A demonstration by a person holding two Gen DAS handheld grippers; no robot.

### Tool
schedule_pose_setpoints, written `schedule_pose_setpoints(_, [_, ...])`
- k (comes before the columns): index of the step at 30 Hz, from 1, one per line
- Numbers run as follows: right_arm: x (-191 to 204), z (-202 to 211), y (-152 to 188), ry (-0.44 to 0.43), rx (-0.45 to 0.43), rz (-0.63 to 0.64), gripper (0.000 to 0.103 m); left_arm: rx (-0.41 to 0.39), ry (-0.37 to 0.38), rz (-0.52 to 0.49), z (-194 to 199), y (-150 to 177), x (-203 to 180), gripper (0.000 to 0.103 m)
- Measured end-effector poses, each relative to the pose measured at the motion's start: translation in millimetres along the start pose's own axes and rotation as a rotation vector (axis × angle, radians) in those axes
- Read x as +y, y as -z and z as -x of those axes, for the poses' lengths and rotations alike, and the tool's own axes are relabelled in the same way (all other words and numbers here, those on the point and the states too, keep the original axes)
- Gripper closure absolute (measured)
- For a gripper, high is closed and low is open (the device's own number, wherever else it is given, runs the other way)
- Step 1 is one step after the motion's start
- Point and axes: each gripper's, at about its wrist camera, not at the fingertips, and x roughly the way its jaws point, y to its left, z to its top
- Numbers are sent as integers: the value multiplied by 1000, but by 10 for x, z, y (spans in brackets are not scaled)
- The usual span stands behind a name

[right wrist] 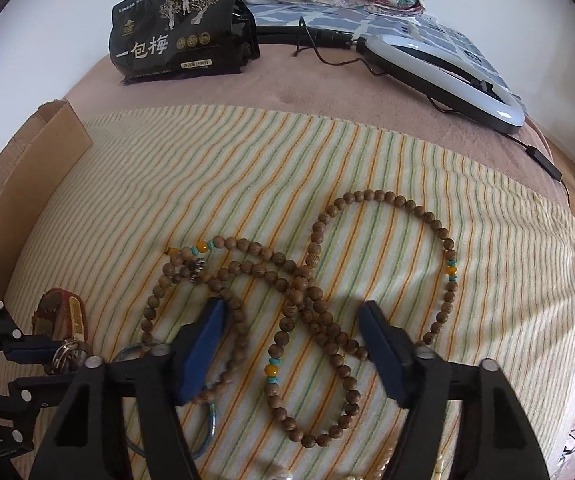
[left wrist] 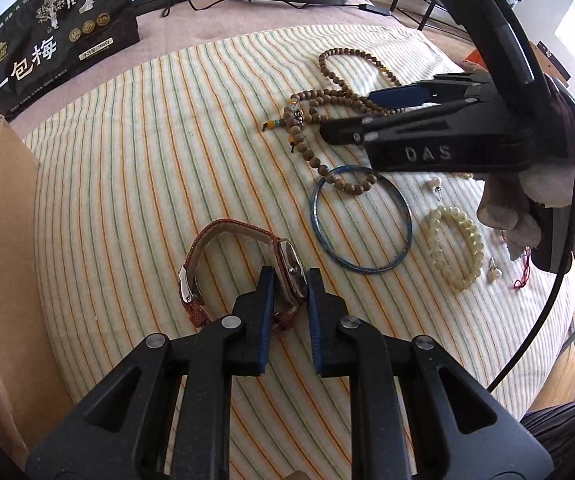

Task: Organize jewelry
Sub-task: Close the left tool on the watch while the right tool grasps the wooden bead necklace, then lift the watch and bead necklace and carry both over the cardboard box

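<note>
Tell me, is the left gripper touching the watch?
Touching. The left wrist view shows the left gripper with both blue pads pressed against the watch case.

the striped cloth [left wrist: 167, 168] is viewed closely from above by 2 wrist cameras; the wooden beads [right wrist: 311, 308] are shared.

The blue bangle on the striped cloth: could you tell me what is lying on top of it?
A loop of the wooden bead necklace crosses the far rim of the blue bangle. The right gripper hangs above that stretch, hiding part of the rim and the beads there.
</note>
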Motion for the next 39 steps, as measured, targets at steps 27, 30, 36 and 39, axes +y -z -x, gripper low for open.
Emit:
schedule_pose_setpoints(27, [63,1097,-195,1,-223,-140,92,-220,130,23,953,-90,-73,90])
schedule_pose_setpoints(30, [134,1306,-188,-3,-255,-149,92,-256,139,19,1111,-72,-53,90])
schedule_pose_setpoints(36, [368,1606,-199,-2,-313,-150,92,-320,147,32,1457,30,99,91])
schedule_pose_setpoints(39, [520,1706,-217,-15,-333,-150,92,-350,130,33,1628,102,192,91])
